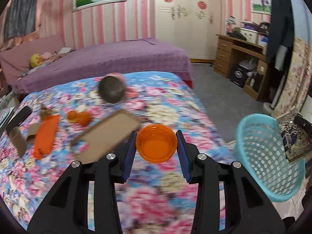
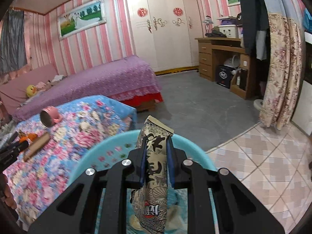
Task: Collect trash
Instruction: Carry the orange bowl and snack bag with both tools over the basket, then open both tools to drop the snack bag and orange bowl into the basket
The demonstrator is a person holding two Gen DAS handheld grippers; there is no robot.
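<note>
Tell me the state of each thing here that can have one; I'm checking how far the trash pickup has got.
left gripper: jaws open, an orange bowl seen between them, no contact visible
right gripper: shut on the snack bag, over the basket
blue basket: tilted, apparently empty
pink mug: on its side on the floral blanket
cardboard tray: lying on the blanket, uncollected
wardrobe: doors closed

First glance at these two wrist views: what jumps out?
The right gripper is shut on a patterned snack bag, held over the turquoise basket beside the bed. In the left wrist view, an orange bowl sits between the left gripper's blue pads, above the loud floral bedspread, with cardboard scraps to its left.
</note>
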